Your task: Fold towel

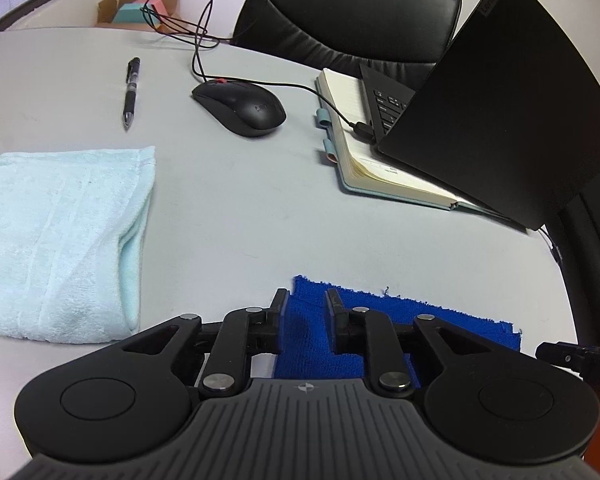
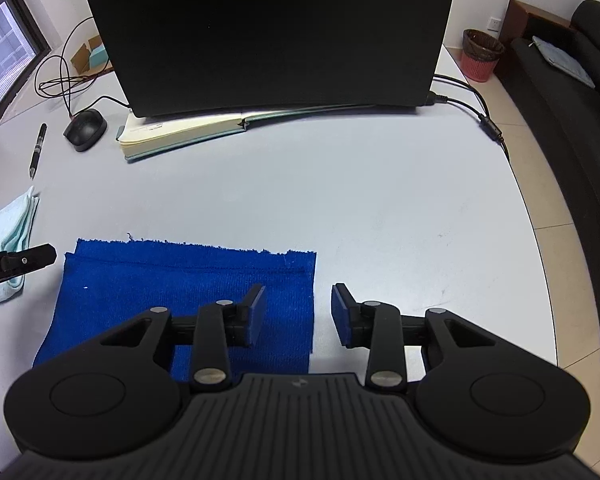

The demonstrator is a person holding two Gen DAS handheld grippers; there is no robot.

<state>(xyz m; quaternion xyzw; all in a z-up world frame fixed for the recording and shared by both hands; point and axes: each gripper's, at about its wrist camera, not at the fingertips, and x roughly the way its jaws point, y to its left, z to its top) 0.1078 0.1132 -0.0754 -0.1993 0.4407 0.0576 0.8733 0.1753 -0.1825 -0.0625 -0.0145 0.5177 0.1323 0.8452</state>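
A dark blue towel (image 1: 380,312) lies flat on the grey table, folded to a small rectangle with a frayed far edge. My left gripper (image 1: 306,300) hovers over its far left corner, jaws a narrow gap apart, nothing pinched between them. In the right wrist view the same towel (image 2: 160,280) fills the lower left. My right gripper (image 2: 299,294) straddles the towel's right edge, open, one pad above the cloth and the other above bare table. A folded pale blue towel (image 1: 60,232) rests to the left.
Behind the towels stand an open black laptop (image 2: 276,32) on a notebook (image 2: 180,136), a black mouse (image 1: 240,108), a pen (image 1: 131,92) and tangled cables (image 1: 196,28). A black chair (image 1: 348,16) sits behind the table. The curved table edge (image 2: 540,248) runs at the right.
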